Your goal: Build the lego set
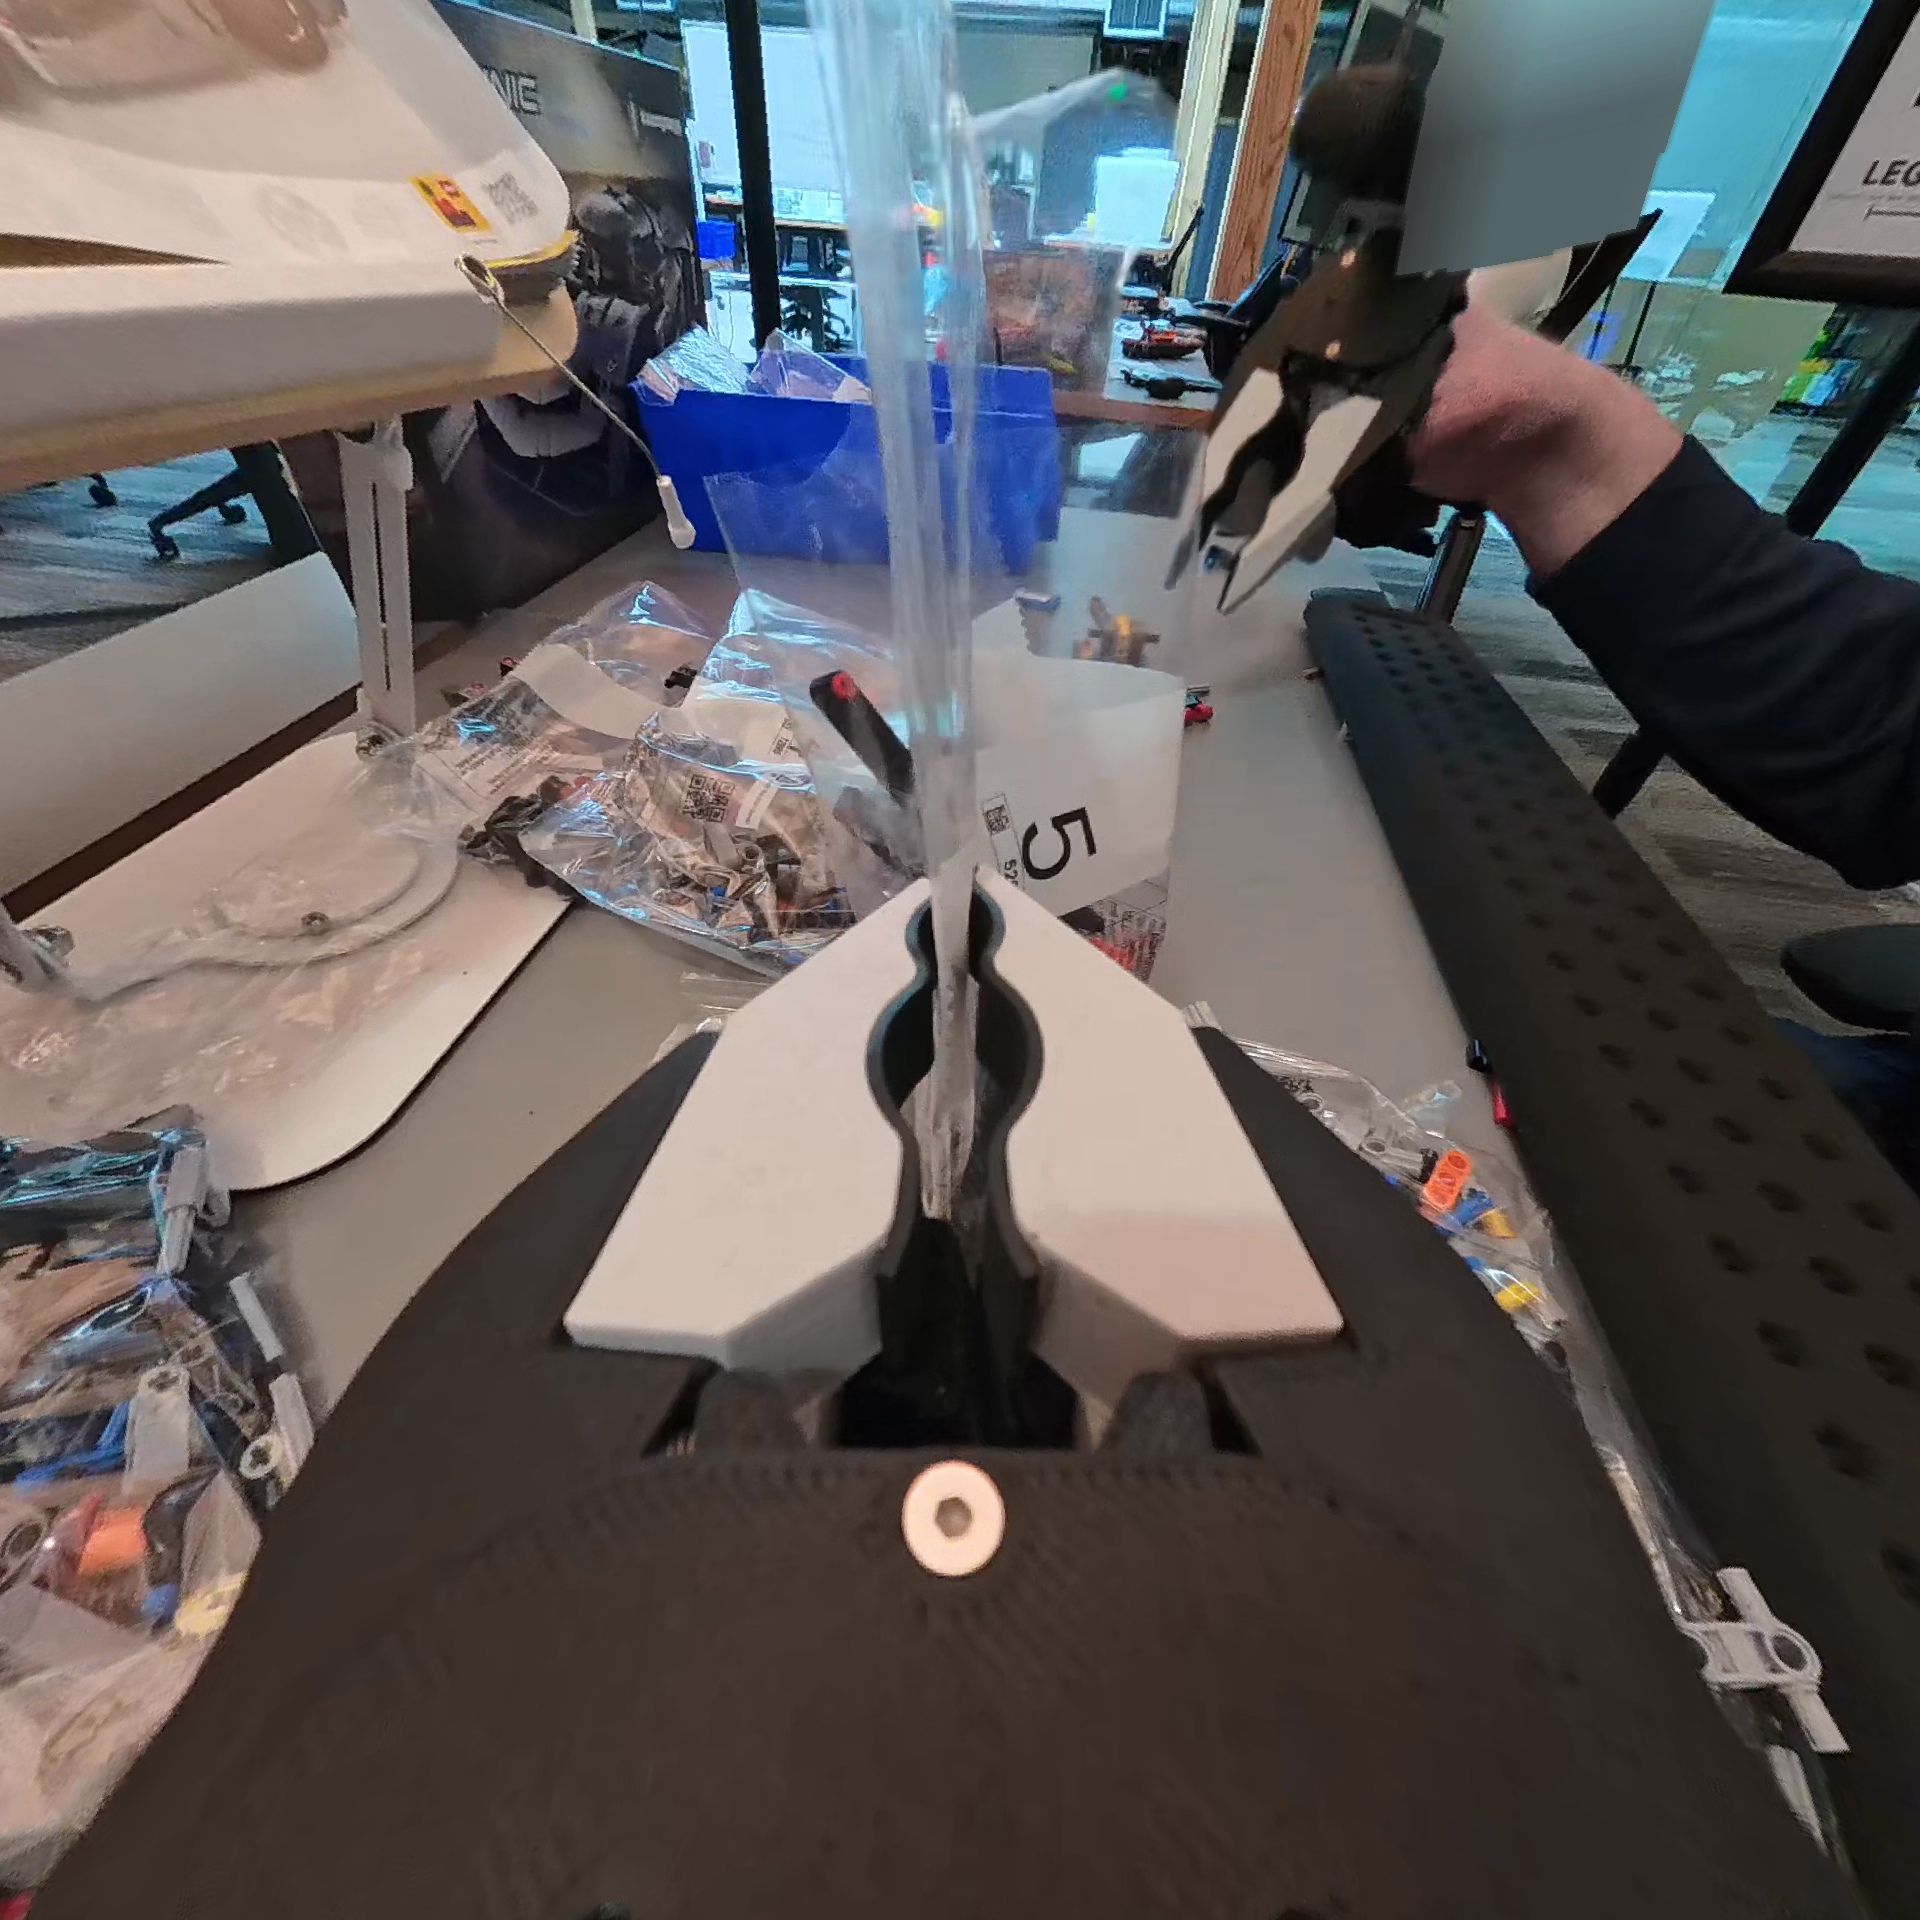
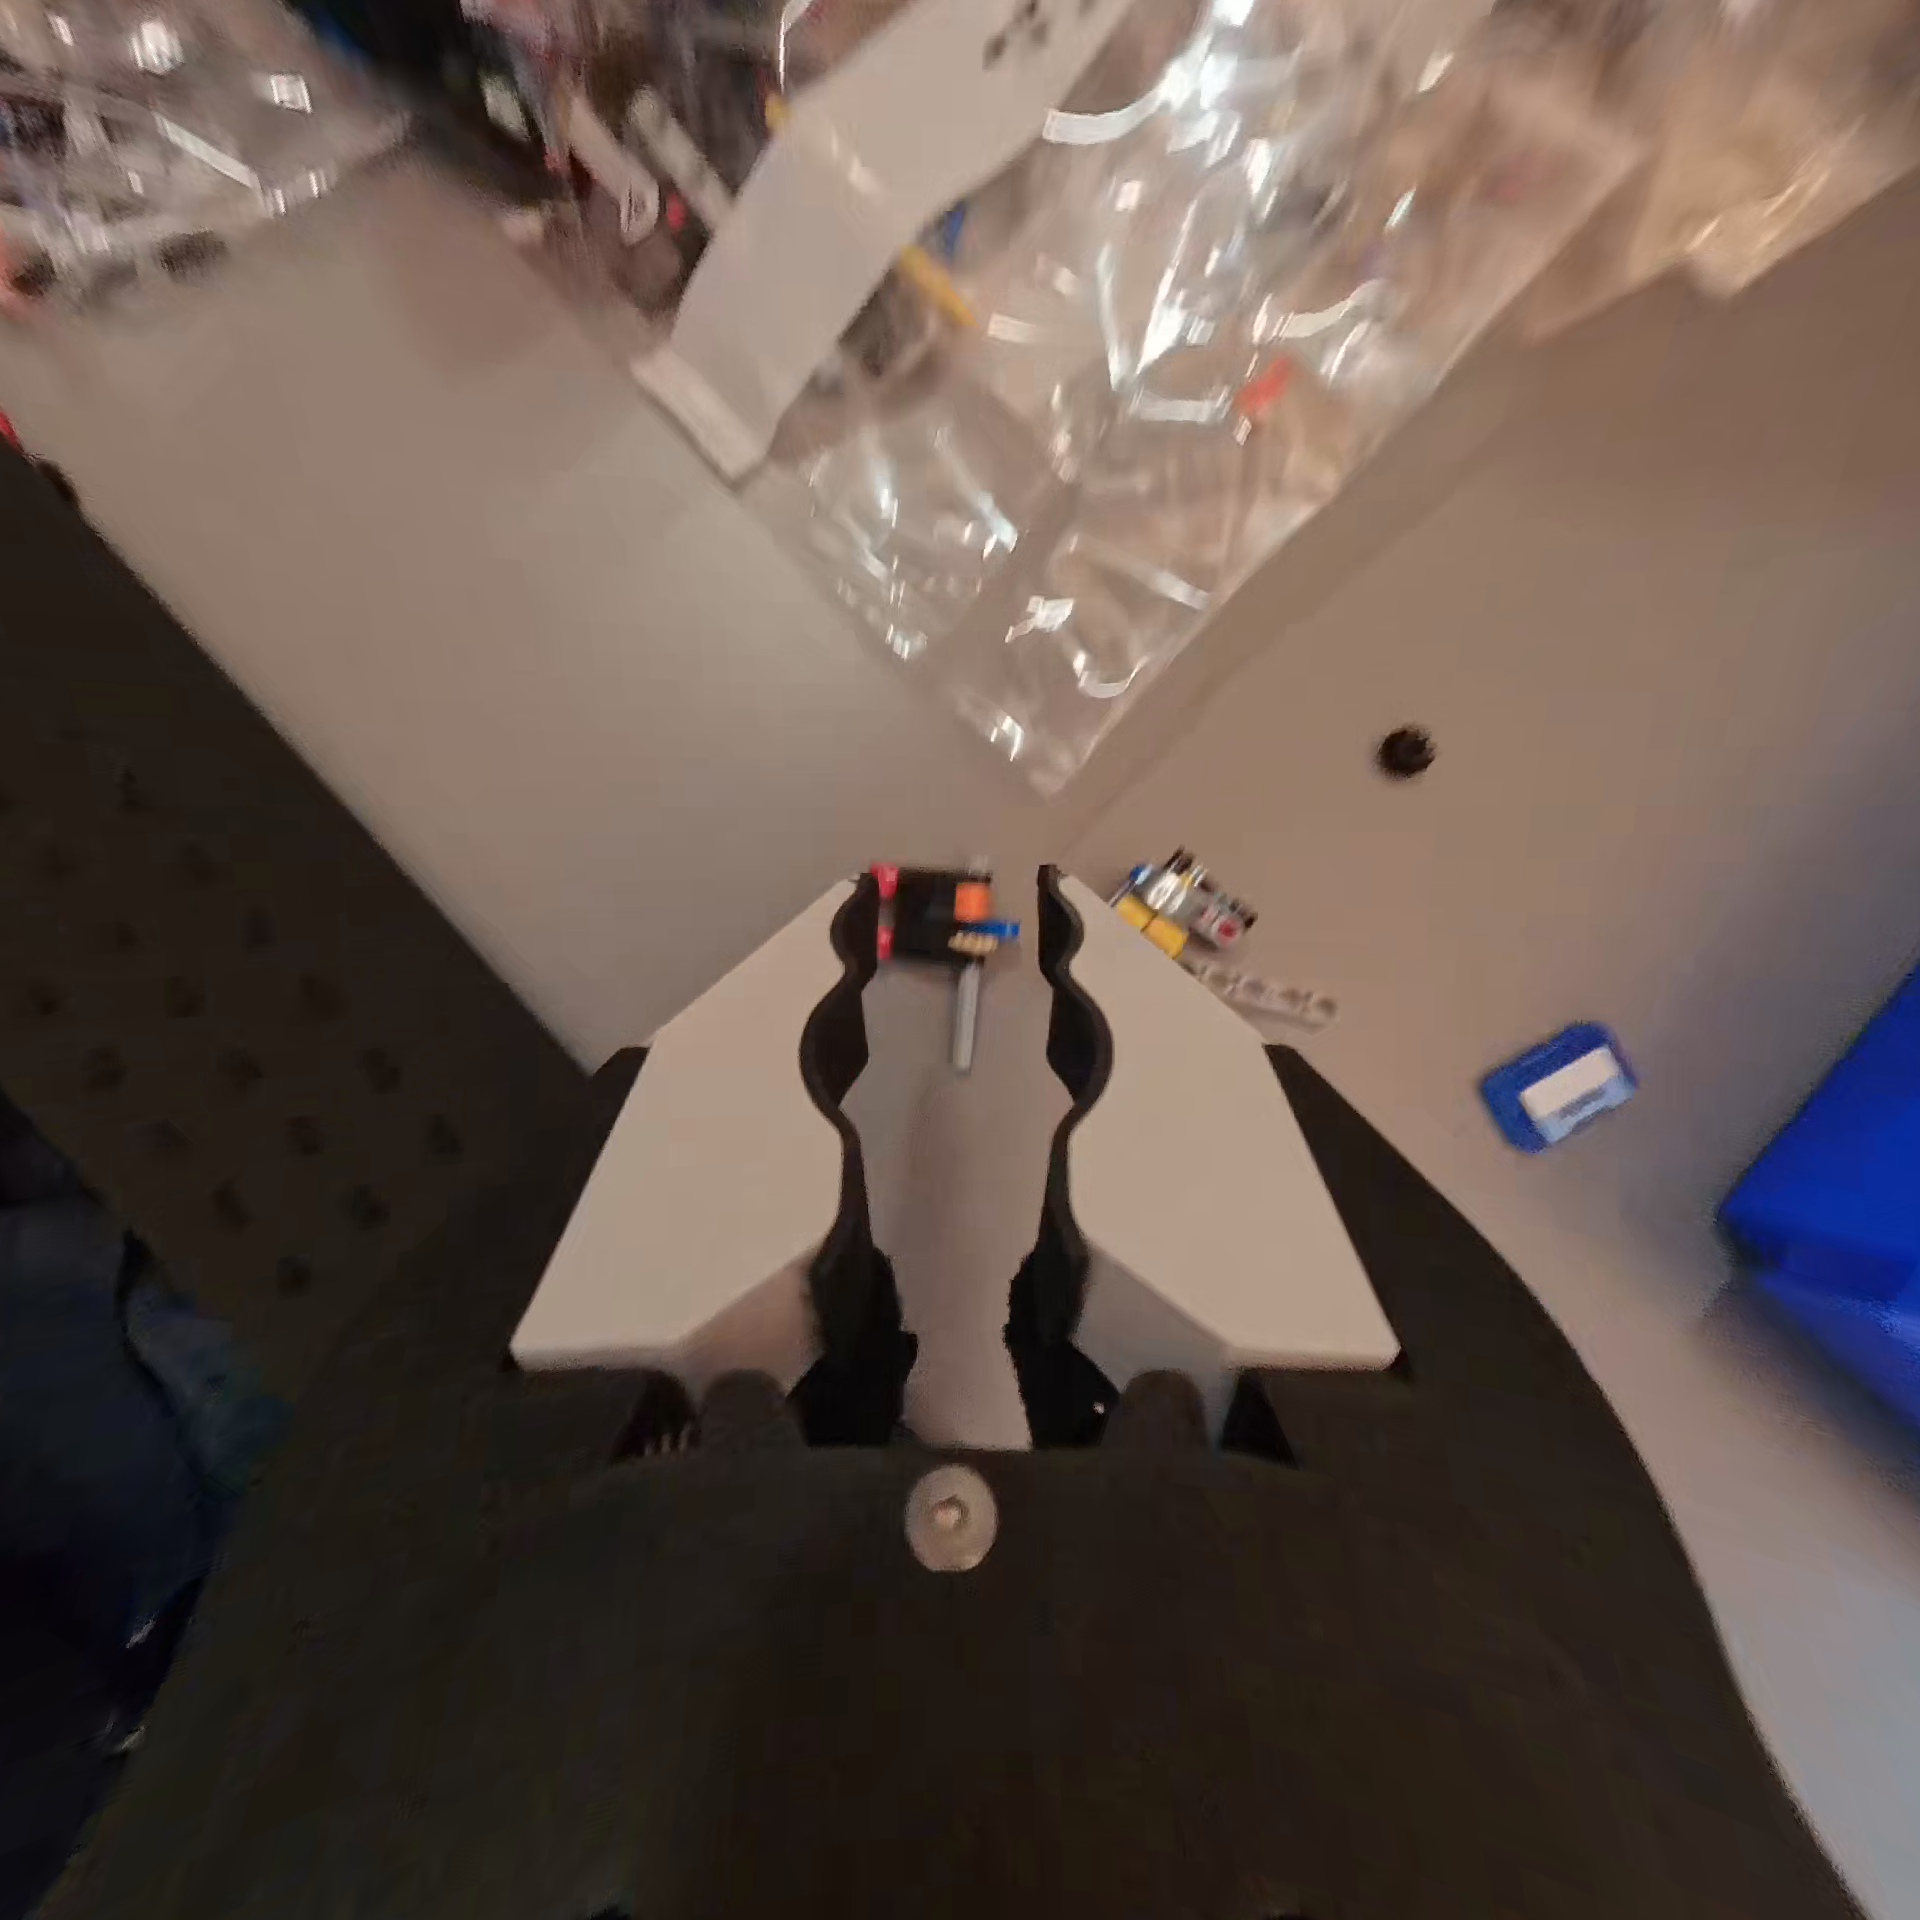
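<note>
A grey table [image 1: 1278, 831] fills the foreground. Behind it stands a blue bin [image 1: 831, 457], and beyond that a black post [image 1: 750, 166], a wooden post [image 1: 1262, 145] and glass partitions. Left of the table, office chair wheels [image 1: 197, 509] rest on grey carpet [image 1: 62, 592]

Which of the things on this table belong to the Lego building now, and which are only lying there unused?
In use:
- left claw, shut on the clear plastic bag
- right claw, open above the small brick assembly
- loose pieces beside it

Lying about:
- unopened parts bags
- blue bin
- small blue box
- white stand
</note>
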The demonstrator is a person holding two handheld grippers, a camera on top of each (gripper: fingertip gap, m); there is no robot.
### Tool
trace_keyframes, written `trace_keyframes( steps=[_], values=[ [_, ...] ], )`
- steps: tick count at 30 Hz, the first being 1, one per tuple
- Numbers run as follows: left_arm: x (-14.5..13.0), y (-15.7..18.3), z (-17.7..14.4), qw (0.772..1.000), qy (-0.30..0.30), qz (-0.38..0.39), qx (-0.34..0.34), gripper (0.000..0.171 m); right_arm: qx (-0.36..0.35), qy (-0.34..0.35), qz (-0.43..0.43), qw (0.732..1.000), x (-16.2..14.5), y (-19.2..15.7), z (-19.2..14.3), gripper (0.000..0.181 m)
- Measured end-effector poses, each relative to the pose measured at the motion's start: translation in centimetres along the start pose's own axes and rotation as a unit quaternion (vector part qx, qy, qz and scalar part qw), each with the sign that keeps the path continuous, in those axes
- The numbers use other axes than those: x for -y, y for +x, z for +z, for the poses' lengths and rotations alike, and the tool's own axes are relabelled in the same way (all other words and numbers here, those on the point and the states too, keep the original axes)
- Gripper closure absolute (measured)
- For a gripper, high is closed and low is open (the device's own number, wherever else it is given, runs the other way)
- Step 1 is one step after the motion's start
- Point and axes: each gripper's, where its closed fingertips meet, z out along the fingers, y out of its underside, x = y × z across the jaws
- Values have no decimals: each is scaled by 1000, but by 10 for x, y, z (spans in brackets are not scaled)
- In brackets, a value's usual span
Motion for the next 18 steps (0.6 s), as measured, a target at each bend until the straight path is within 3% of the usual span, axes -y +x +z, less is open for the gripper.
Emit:
trace_keyframes(
  steps=[5, 11, 14, 18],
  values=[
    [2, 1, -3, 1000, 9, -5, -7, 171, -32, -9, 44, 998, -28, 20, 1, 155],
    [2, 1, -3, 1000, 10, -6, -7, 169, -95, 45, 60, 993, 13, 78, 0, 151],
    [3, 1, -4, 1000, 11, -6, -7, 169, -75, -9, 62, 995, 15, 100, 30, 151],
    [2, 1, -4, 1000, 10, -7, -9, 169, -51, -104, 67, 991, -4, 120, 72, 155]
  ],
)
